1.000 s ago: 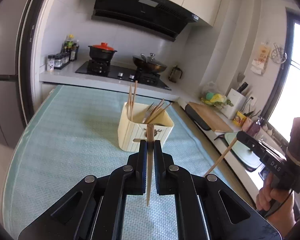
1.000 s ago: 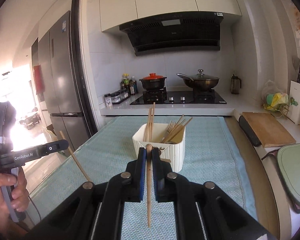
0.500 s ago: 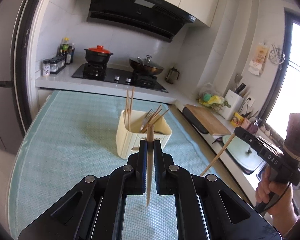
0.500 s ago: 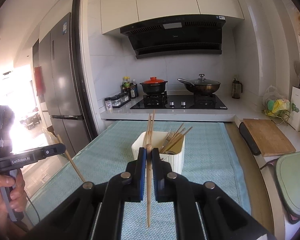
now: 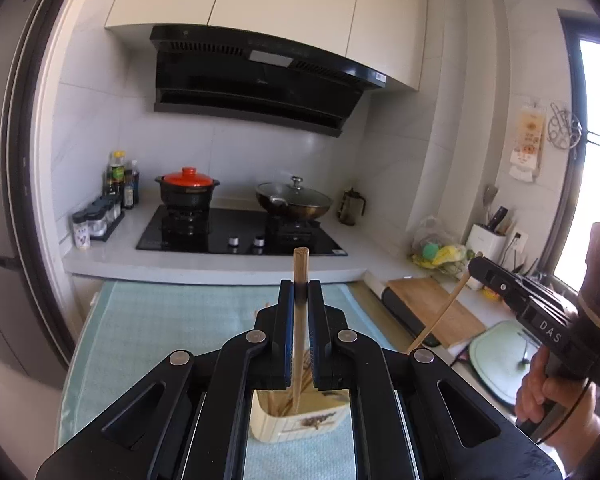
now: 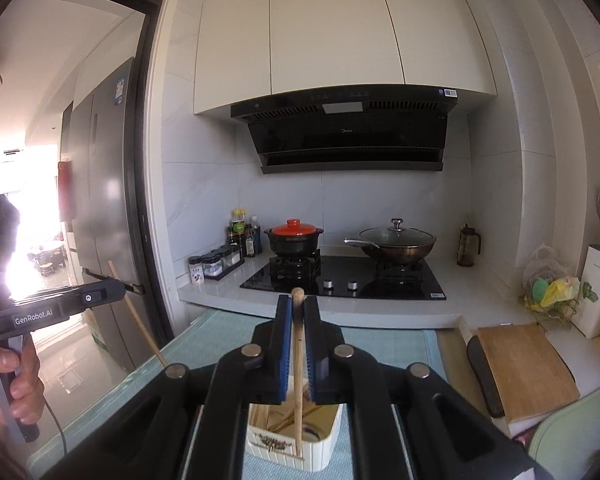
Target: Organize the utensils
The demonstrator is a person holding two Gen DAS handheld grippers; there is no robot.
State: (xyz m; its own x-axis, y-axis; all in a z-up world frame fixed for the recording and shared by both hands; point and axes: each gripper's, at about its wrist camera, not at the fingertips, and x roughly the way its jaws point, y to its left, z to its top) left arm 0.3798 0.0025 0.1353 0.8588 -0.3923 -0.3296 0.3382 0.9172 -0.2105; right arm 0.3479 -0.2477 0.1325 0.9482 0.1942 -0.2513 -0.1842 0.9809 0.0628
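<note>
Since the earlier frames both grippers have risen above the cream utensil holder point(image 5: 300, 420), which now shows only between their linkages, largely hidden. Left gripper point(image 5: 301, 292) is clamped on a wooden chopstick point(image 5: 300, 320), upright, its lower end over the holder's opening. Right gripper point(image 6: 298, 308) is likewise closed on a second chopstick point(image 6: 298, 360), tip inside or just above the holder point(image 6: 292, 444); which, cannot be told. Other utensils inside are indistinct. Holder stands on a teal mat point(image 5: 160, 320) before the hob point(image 6: 340, 276).
</note>
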